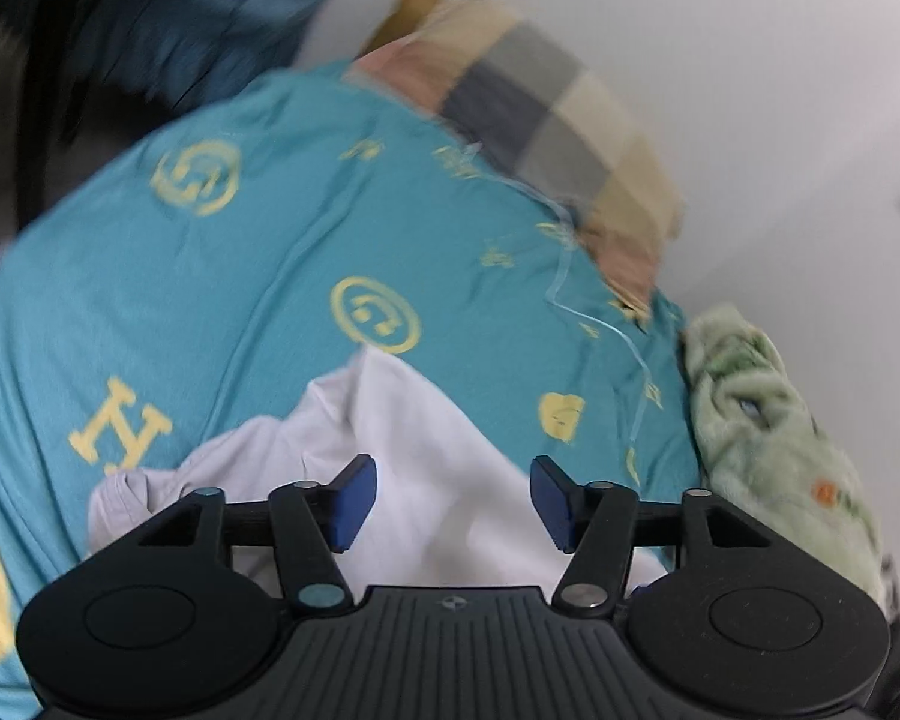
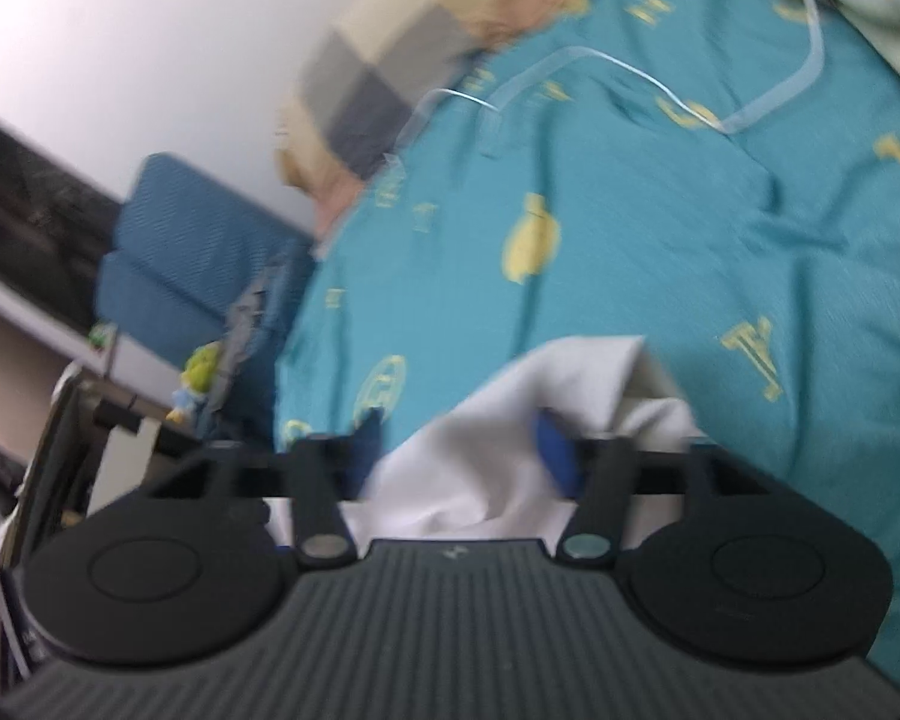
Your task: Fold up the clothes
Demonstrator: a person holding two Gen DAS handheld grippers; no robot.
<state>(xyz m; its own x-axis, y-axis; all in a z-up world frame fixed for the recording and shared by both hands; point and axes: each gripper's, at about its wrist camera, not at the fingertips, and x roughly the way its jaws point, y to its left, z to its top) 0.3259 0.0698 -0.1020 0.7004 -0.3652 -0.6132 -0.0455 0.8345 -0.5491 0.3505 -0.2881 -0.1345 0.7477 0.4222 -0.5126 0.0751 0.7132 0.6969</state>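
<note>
A white garment [image 1: 414, 450] lies bunched on a teal bedsheet [image 1: 240, 276] with yellow prints. My left gripper [image 1: 453, 498] hovers just above the garment, its blue pads [image 1: 354, 501] wide apart with nothing between them. In the right wrist view the white garment [image 2: 510, 420] rises in a fold between the fingers of my right gripper [image 2: 462, 456]. Its blue pads [image 2: 555, 459] are spread apart, with cloth draped over and between them. This view is blurred.
A checked pillow [image 1: 540, 114] lies at the head of the bed by a white wall [image 1: 750, 60]. A pale green fleece blanket [image 1: 768, 420] is bunched at the right. A thin clear strap [image 2: 660, 84] lies on the teal sheet [image 2: 690, 228]. A blue chair [image 2: 180, 240] and shelves stand beside the bed.
</note>
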